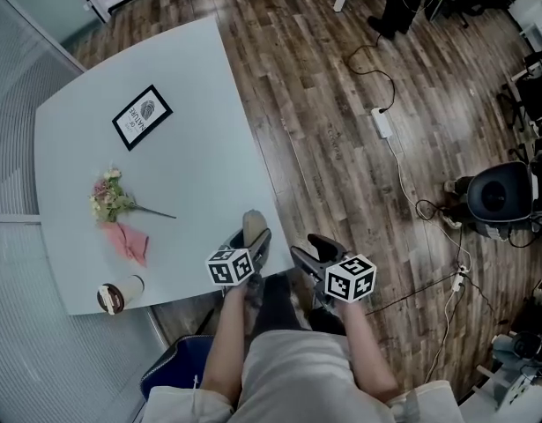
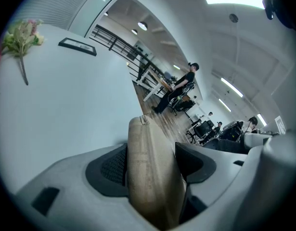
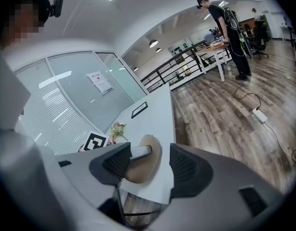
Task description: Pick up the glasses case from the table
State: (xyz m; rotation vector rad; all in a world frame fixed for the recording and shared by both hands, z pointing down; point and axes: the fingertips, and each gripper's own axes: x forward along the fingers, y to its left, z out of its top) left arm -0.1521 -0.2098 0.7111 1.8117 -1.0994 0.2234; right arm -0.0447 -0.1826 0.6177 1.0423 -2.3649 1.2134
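A framed picture [image 1: 142, 116] lies apart from a flower sprig [image 1: 112, 198], a pink cloth [image 1: 127, 241] and a paper cup [image 1: 120, 294].

This is an open-plan office. A wood-plank floor [image 1: 315, 77] runs past a white table [image 1: 191, 104] that carries a small framed sign [image 1: 142, 116] toward its far edge. Glass partition walls with blinds [image 3: 85, 105] close off one side, and strip lights [image 2: 234, 0] line the ceiling. Further back stand desks with swivel chairs [image 2: 204, 129] and a black railing [image 3: 179, 71] — a person [image 3: 229, 28] stands beside one desk. A power strip [image 1: 382, 122] lies on the floor, its cable trailing away.
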